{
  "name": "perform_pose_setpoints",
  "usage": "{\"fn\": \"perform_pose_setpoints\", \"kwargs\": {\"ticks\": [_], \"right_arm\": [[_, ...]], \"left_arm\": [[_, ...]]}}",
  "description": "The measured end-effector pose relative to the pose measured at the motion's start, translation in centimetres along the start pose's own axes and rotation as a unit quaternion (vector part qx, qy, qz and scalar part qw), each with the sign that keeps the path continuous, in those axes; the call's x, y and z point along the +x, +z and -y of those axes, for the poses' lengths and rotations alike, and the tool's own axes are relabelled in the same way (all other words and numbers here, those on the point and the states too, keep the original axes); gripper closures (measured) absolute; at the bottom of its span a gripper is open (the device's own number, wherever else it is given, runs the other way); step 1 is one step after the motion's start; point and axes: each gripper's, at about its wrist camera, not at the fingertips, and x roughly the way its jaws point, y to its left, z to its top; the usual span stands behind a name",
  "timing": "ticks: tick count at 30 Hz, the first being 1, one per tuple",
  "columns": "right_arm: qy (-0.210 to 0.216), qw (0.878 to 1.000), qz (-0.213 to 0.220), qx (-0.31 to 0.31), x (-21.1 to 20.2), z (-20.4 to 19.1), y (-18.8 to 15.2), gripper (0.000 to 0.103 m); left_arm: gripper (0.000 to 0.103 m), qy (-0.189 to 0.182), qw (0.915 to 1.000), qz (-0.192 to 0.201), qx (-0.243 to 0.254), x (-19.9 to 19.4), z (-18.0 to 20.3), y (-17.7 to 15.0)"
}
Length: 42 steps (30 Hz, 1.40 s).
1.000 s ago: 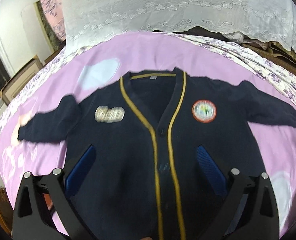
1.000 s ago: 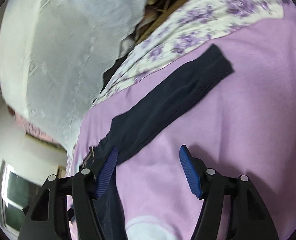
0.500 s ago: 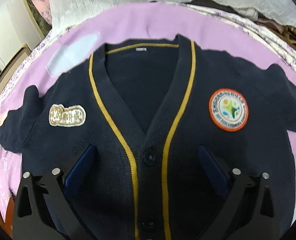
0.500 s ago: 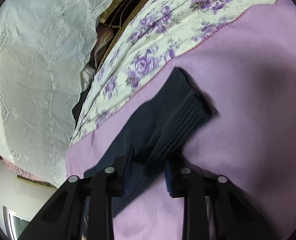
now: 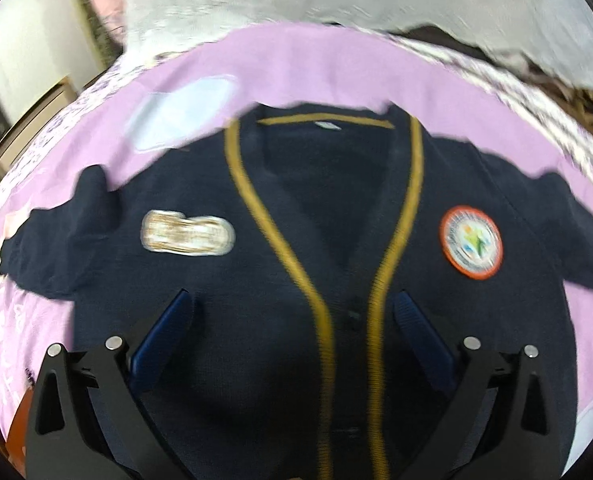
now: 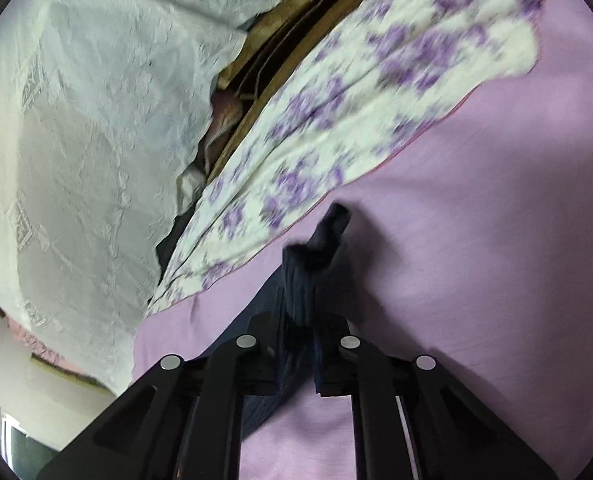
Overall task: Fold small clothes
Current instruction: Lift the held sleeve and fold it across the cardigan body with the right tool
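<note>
Jaws of the right gripper [image 6: 300,320] have just closed on the cardigan's sleeve cuff [image 6: 316,248], ready to fold it inward; left gripper [image 5: 294,328] hovers wide above the cardigan [image 5: 256,320], spread flat on the bed [image 5: 336,64].

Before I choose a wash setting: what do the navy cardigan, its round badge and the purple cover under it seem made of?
Navy cardigan: looks like matte knit, perhaps wool or acrylic; the cuff pinched in the right claw shows ribbing.
Round badge: apparently a sewn-on patch with an orange stitched rim; blur hides detail.
Purple cover: soft, matte, probably fleece or brushed cotton.
</note>
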Motion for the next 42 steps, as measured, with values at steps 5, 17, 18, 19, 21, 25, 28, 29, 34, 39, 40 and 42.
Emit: {"fn": "perform_pose_setpoints", "kwargs": {"ticks": [5, 17, 18, 19, 21, 25, 28, 29, 34, 39, 40, 42], "right_arm": [[0.018, 0.999, -0.023, 0.024, 0.7, 0.7, 0.2, 0.084], [0.01, 1.0, -0.026, -0.01, 1.5, 0.1, 0.1, 0.096], [0.008, 1.0, -0.021, -0.018, 1.2, -0.2, 0.0, 0.096], [0.007, 1.0, -0.018, -0.025, 1.0, -0.5, 0.0, 0.096], [0.009, 0.999, -0.012, -0.037, 0.5, -1.0, -0.3, 0.096], [0.022, 0.998, -0.005, -0.055, -0.7, -2.8, -0.6, 0.096], [0.034, 0.996, 0.001, -0.085, -1.7, -5.3, -1.2, 0.096], [0.038, 0.995, 0.0, -0.098, -2.0, -6.4, -1.6, 0.096], [0.058, 0.989, -0.012, -0.134, -2.4, -11.6, -3.4, 0.096], [0.07, 0.982, -0.022, -0.174, -1.9, -16.9, -5.8, 0.096], [0.072, 0.981, -0.023, -0.177, -1.9, -17.4, -6.3, 0.096], [0.079, 0.979, -0.029, -0.187, -1.6, -19.1, -7.3, 0.096]], "left_arm": [[0.004, -0.003, 0.9993, -0.029, -0.024, 1.1, -1.9, 0.3], [0.004, 0.038, 0.9992, 0.003, 0.01, -0.8, -3.0, 1.7], [0.004, 0.038, 0.9992, 0.01, 0.009, -1.0, -3.7, 1.9], [0.004, 0.037, 0.9991, 0.02, 0.004, -1.0, -4.6, 2.0], [0.004, 0.022, 0.9995, 0.017, -0.016, 0.0, -6.4, 1.7], [0.004, -0.029, 0.9956, -0.036, -0.081, 3.1, -9.0, 0.9], [0.004, -0.026, 0.996, -0.022, -0.082, 2.1, -9.3, 1.1], [0.004, -0.019, 0.9963, -0.024, -0.08, 2.0, -9.2, 1.1], [0.004, -0.035, 0.9964, -0.013, -0.076, 0.6, -9.2, 1.5], [0.004, -0.061, 0.9941, 0.002, -0.09, -0.4, -10.3, 1.5], [0.004, -0.065, 0.9934, 0.001, -0.095, -0.7, -10.4, 1.3], [0.004, -0.075, 0.9911, -0.002, -0.11, -0.8, -11.1, 1.4]]}}
